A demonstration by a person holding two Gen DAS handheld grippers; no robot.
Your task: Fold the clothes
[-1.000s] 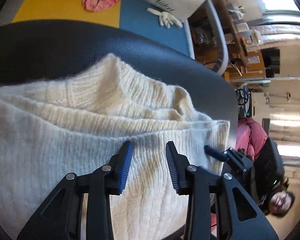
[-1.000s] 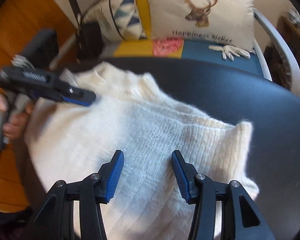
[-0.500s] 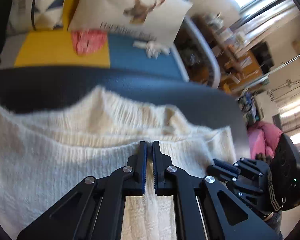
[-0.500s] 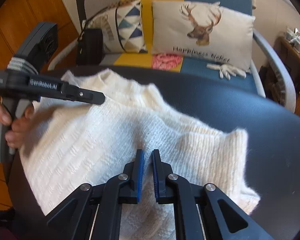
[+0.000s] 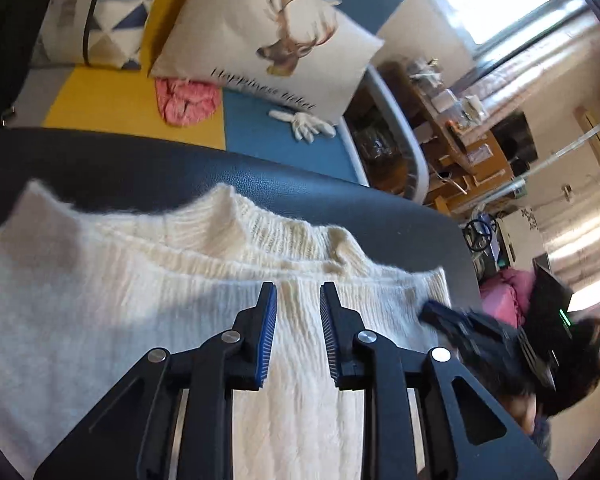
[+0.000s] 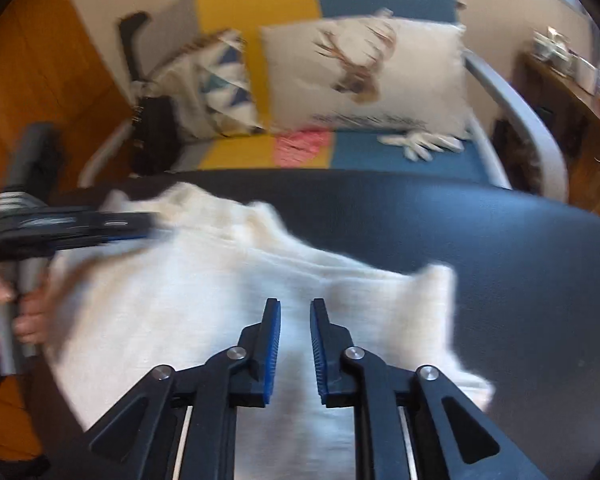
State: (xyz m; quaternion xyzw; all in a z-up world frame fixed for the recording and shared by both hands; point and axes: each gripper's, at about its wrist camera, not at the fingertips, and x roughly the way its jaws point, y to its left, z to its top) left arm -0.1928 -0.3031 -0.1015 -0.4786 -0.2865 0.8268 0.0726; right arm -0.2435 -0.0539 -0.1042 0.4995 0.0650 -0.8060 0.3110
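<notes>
Sweater [image 5: 148,312] lies spread on the round table [image 5: 340,200], filling the lower left and centre of the left wrist view; its neck edge points to the upper frame. Left gripper [image 5: 298,304] sits bottom centre, above the knit; right gripper [image 5: 460,328] enters at the lower right, at the sweater's right edge (blurred). In the right wrist view the right gripper [image 6: 295,308] sits bottom centre over the sweater [image 6: 220,300], the left gripper [image 6: 100,226] at mid left. Behind the table, upper frame: sofa [image 6: 400,160] bearing deer cushion [image 6: 364,76], patterned cushion [image 6: 216,84] to its left, gloves [image 6: 424,144] before the deer cushion.
</notes>
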